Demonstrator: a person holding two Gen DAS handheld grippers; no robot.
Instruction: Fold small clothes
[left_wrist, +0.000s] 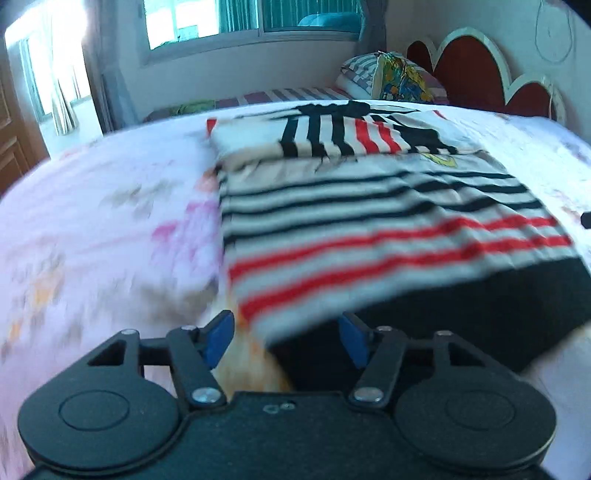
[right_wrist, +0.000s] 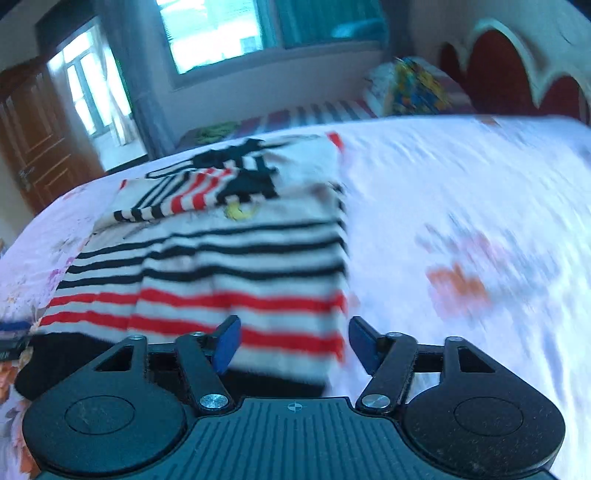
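The striped sweater (left_wrist: 388, 229) lies flat on the bed (left_wrist: 110, 229), its sleeves folded over the chest; the left tongs (left_wrist: 286, 339) stand apart at its near left corner; the right tongs (right_wrist: 293, 345) stand apart at its near right corner, nothing between them.

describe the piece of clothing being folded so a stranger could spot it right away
Start at the bed with the pale pink floral sheet and the red scalloped headboard. In the middle of the sheet lies the striped garment, a flat rectangle with its sleeves folded in over the top. Nothing else there has white knit with black stripes, then red, and a black hem.
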